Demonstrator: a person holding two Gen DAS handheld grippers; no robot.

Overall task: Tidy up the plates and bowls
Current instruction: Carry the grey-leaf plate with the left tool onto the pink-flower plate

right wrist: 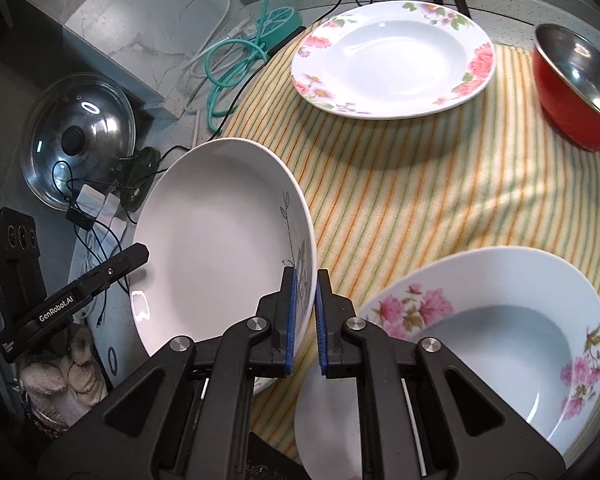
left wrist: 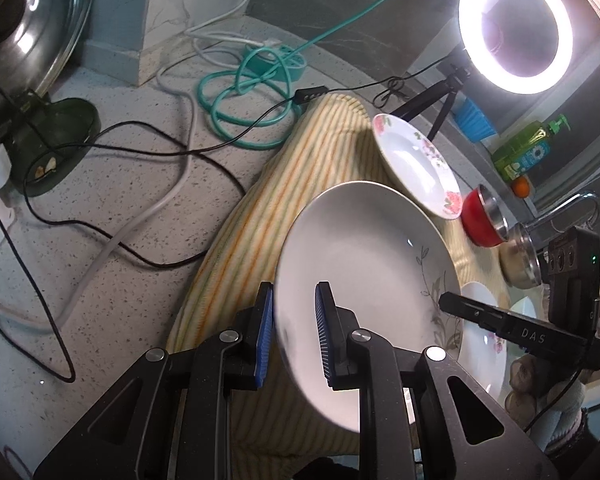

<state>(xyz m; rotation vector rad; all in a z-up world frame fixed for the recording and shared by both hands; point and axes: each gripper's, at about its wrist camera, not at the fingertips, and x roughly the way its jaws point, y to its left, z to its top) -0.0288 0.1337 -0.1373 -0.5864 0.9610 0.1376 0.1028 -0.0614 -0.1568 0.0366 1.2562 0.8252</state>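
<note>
Glaring ring light (left wrist: 516, 26), perhaps motion-blurred edges

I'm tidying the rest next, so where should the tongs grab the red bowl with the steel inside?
Take the red bowl by its rim, one finger inside the steel lining and one on the red wall. Come from above on the near side: it sits upright on the striped cloth, mouth open, and that rim stands clear of the flowered plate.

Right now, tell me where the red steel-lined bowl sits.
In the right wrist view, the red steel-lined bowl sits at the far right on the striped cloth, right of the far flowered plate.
</note>
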